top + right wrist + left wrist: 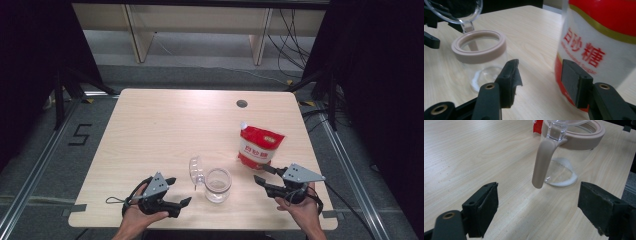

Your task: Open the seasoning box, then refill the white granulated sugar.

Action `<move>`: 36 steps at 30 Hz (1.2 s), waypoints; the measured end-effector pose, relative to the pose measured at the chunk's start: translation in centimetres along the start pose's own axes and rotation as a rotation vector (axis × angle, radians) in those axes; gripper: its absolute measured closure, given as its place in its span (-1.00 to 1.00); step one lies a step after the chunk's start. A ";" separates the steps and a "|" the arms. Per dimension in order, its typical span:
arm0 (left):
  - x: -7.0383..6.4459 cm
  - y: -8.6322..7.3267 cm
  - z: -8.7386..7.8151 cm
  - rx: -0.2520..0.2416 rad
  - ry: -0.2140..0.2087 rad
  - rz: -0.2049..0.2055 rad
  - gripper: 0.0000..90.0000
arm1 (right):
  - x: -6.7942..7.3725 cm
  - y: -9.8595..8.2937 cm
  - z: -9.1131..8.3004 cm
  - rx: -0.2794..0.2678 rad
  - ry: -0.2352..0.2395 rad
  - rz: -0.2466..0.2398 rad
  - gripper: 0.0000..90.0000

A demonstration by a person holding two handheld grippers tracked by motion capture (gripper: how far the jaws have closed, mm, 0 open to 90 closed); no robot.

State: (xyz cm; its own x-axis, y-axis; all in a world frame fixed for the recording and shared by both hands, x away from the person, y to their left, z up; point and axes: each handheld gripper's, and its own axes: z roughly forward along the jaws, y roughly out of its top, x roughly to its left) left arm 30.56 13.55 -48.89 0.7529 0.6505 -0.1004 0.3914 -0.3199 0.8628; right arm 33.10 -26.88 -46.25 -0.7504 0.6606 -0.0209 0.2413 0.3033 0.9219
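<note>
1. From the high view we see the glass jar [218, 184] standing on the counter [160, 130] between our left hand-held gripper [181, 191] and right hand-held gripper [262, 174], its lid [196, 171] flipped open; the red sugar bag [260, 145] stands just behind the right one.
2. In the left gripper view our jaws gape empty, the jar's handle [543, 163] ahead.
3. In the right gripper view our jaws spread wide beside the bag.

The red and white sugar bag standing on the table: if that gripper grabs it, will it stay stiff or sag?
The red and white sugar bag looks like soft plastic film, so it would probably dent between the right gripper jaws. It looks full, so likely heavy for its size. Standing upright, a high push might tip it.
</note>
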 end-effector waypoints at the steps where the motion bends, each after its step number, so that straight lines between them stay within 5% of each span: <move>1: 0.0 0.0 0.0 -0.002 -0.003 0.000 -0.63 | 0.0 -0.1 -0.2 0.009 -0.003 0.031 0.08; 10: 0.0 0.2 0.2 -0.002 -0.014 0.002 -0.63 | -1.0 -0.8 -0.3 0.024 -0.048 0.031 -0.02; 12: -0.1 0.2 0.2 0.002 -0.013 0.009 -0.63 | -0.9 -0.9 -0.3 0.036 -0.049 0.075 -0.07; 17: -0.2 0.2 0.3 -0.003 -0.017 0.001 -0.63 | -1.8 -1.3 -0.3 0.038 -0.071 0.050 -0.18; 20: -0.1 0.2 0.2 0.006 -0.020 0.032 -0.63 | -2.2 -1.5 -0.3 0.031 -0.107 0.063 -0.39; 21: -0.3 0.2 0.2 0.006 -0.019 0.004 -0.63 | -2.2 -1.6 -0.3 0.034 -0.112 0.078 -0.40; 23: -0.2 0.2 0.2 0.019 -0.016 0.028 -0.63 | -2.4 -1.7 -0.2 0.039 -0.118 0.095 -0.45; 28: -0.3 0.2 0.2 0.014 -0.020 0.008 -0.63 | -3.1 -2.0 0.1 0.039 -0.135 0.124 -0.54; 36: -0.3 0.2 0.3 0.022 -0.024 0.014 -0.63 | -4.0 -2.0 0.4 0.014 -0.146 0.094 -0.55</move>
State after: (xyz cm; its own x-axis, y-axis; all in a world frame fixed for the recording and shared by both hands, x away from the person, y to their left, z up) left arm 30.57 13.05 -48.87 0.7706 0.6294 -0.1005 0.3921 -0.3438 0.8533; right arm 35.88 -29.88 -48.17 -0.6272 0.7788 0.0084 0.3159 0.2445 0.9167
